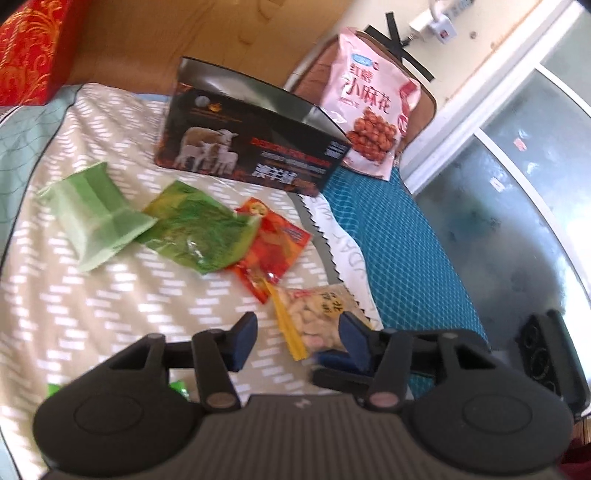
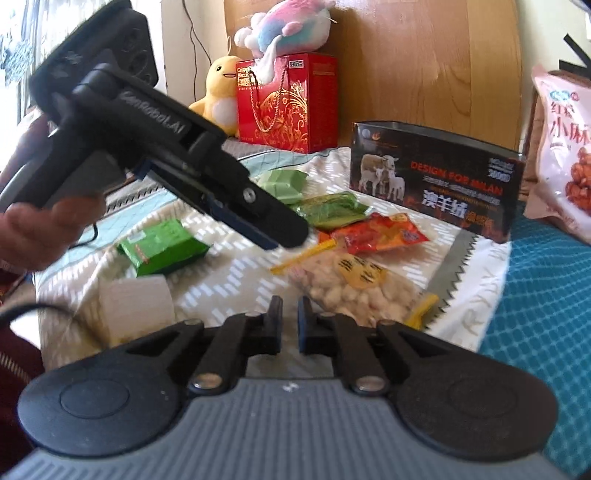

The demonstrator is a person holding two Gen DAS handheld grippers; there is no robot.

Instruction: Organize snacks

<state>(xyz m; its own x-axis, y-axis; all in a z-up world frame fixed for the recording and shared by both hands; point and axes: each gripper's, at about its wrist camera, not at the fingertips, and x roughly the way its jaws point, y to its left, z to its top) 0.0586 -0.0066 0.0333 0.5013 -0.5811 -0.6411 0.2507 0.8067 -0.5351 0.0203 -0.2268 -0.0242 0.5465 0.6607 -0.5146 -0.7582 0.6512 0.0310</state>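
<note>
Left and right wrist views of a bed [image 1: 92,288] spread with a quilted cover printed in pale dashes; a teal diamond-patterned cloth [image 1: 399,240] lies along its edge.

Left tool [image 1: 299,339]: black linkage arms ending in flat blue pads; the jaws stand apart, released, over the near end of the nut packet, with nothing pressed between the pads.

Right tool [image 2: 290,317]: same build; the jaws are clenched to a narrow slit, and nothing shows between the fingertips.

Snacks: a clear, lumpy nut packet [image 2: 354,284] of pale kernels with a yellow round label and a yellow sealing strip lies on the bed just ahead of both tools. Beyond it lie a glossy red-orange crinkled pouch [image 1: 269,247], a shiny green foil pouch [image 1: 199,232] overlapping the red one, and a matte pale-green folded pack [image 1: 96,214]. A bright green brick-shaped pack [image 2: 162,251] lies apart to the left beside a white paper roll [image 2: 136,302].

Background: an open-topped, rectangular black carton [image 1: 251,147] printed with sheep stands further back on the bed. A puffy pink bag [image 1: 369,107] leans upright beside it. A red gift box [image 2: 288,103] with gold scrollwork and cord handles sits before a wooden headboard [image 2: 424,66], with a yellow plush chick [image 2: 218,92] and a pastel plush toy [image 2: 288,26].

A person's hand [image 2: 40,232] grips the left tool's handle.
</note>
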